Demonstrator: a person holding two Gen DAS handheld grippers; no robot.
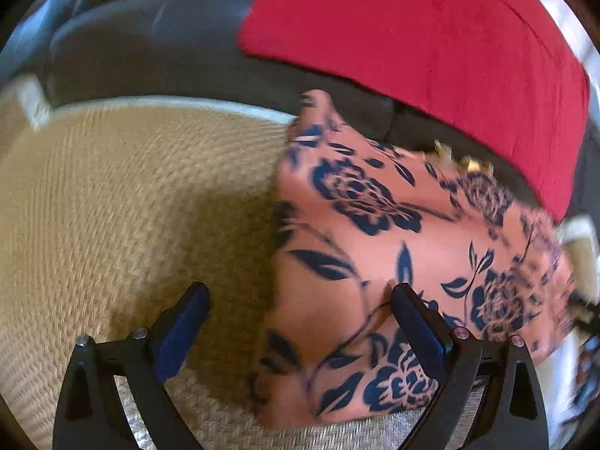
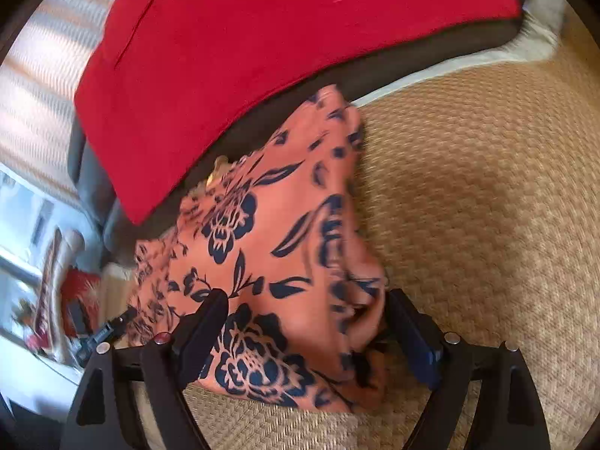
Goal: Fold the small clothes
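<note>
cloth (image 1: 393,262): orange with dark blue flowers, it lies bunched on the woven mat (image 1: 131,206), its far end is near the red cushion (image 1: 431,45).
long axis: it runs from near to far, a little tilted; this i judge from both views.
left gripper (image 1: 300,313): jaws wide apart, holding nothing; the left edge of the cloth lies between the fingers, and most of the cloth is to its right.
right gripper (image 2: 305,311): jaws also spread, not closed on anything; the near part of the cloth (image 2: 285,281) sits between the fingers, and its right edge is by the right finger.
nearer hand: the right one seems more centred over the cloth, so i think it is better placed to grasp first.
blur: both views are smeared, so i cannot tell the contact.
</note>
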